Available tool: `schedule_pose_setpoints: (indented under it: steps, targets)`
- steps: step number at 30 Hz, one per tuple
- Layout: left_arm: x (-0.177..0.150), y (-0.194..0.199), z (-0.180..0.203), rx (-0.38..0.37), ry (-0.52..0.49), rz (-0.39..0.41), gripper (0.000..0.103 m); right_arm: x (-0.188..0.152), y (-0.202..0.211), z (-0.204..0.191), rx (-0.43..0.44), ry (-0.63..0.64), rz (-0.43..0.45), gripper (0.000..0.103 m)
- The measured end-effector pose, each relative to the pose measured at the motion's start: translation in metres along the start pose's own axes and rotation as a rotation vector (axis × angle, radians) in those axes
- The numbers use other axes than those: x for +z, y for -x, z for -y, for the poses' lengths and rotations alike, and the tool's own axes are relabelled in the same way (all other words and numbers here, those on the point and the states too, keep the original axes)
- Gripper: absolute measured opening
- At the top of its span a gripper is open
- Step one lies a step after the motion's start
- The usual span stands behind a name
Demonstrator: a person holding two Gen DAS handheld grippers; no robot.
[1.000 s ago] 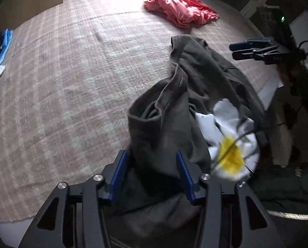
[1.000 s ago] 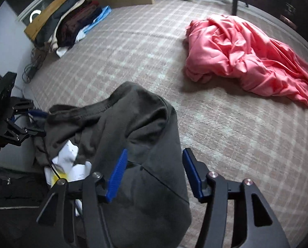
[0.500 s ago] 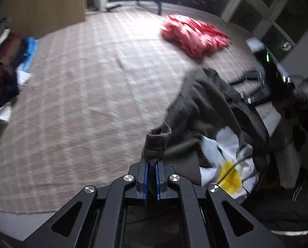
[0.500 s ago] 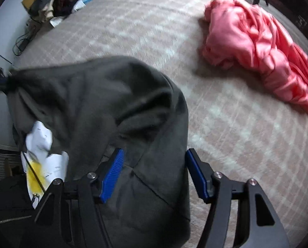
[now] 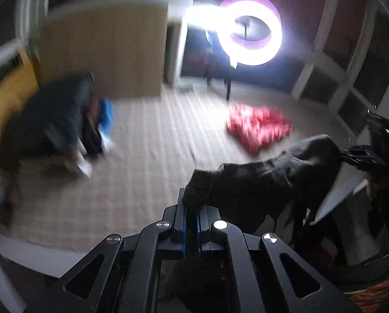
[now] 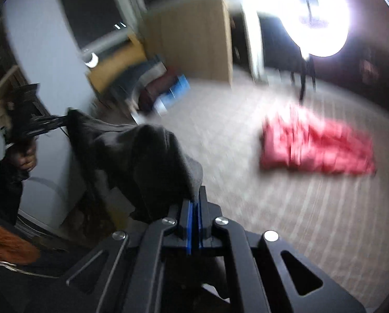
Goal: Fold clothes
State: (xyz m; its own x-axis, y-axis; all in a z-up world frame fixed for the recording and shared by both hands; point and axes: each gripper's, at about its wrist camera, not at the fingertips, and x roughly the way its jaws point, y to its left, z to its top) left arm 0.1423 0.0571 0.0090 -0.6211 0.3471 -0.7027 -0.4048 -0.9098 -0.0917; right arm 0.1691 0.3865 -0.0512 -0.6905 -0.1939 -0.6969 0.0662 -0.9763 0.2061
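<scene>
Both tools are pinched fully closed on the dark grey garment [image 5: 267, 182]: the left tool [image 5: 192, 208] clamps a thick hemmed edge, the right tool [image 6: 195, 203] grips another fold of the same cloth, which hangs stretched between them above the checked carpet [image 5: 147, 161]. From the left wrist view, a crumpled pink garment [image 5: 258, 127] lies on the carpet at 1 o'clock, a blurred pile of clothes [image 5: 64, 114] at 10 o'clock, and a glaring ring light [image 5: 249, 31] at 12 o'clock.
</scene>
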Motion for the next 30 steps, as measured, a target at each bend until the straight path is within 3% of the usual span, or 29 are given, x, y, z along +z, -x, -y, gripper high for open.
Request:
schedule_pose_setpoints:
  steps: [2,8,12,16,21,25,26,27,30]
  targets:
    - [0.020,0.027,-0.003,0.022,-0.008,0.064,0.004,0.022,0.031,-0.023,-0.008,0.057,0.077,0.003]
    - [0.122,0.087,-0.011,0.084,-0.106,0.288,0.004,0.101,0.097,-0.064,-0.100,0.239,0.278,0.003]
    - [0.197,0.075,-0.027,0.109,-0.144,0.338,0.004,0.159,0.075,-0.034,-0.175,0.222,0.317,0.003]
    - [0.255,0.009,-0.040,0.133,-0.180,0.285,0.004,0.220,0.044,0.005,-0.255,0.188,0.334,0.003]
    - [0.297,-0.135,-0.066,0.136,-0.193,0.132,0.004,0.258,-0.077,0.091,-0.362,0.096,0.209,0.003]
    - [0.292,-0.283,-0.089,0.159,-0.201,-0.048,0.007,0.256,-0.207,0.158,-0.432,0.037,0.017,0.004]
    - [0.282,-0.310,-0.096,0.154,-0.185,-0.098,0.008,0.246,-0.240,0.171,-0.493,0.032,-0.051,0.009]
    - [0.273,-0.337,-0.103,0.149,-0.169,-0.148,0.008,0.237,-0.257,0.179,-0.510,0.020,-0.088,0.009]
    - [0.245,-0.401,-0.120,0.148,-0.143,-0.264,0.010,0.200,-0.265,0.187,-0.427,-0.047,-0.119,0.010]
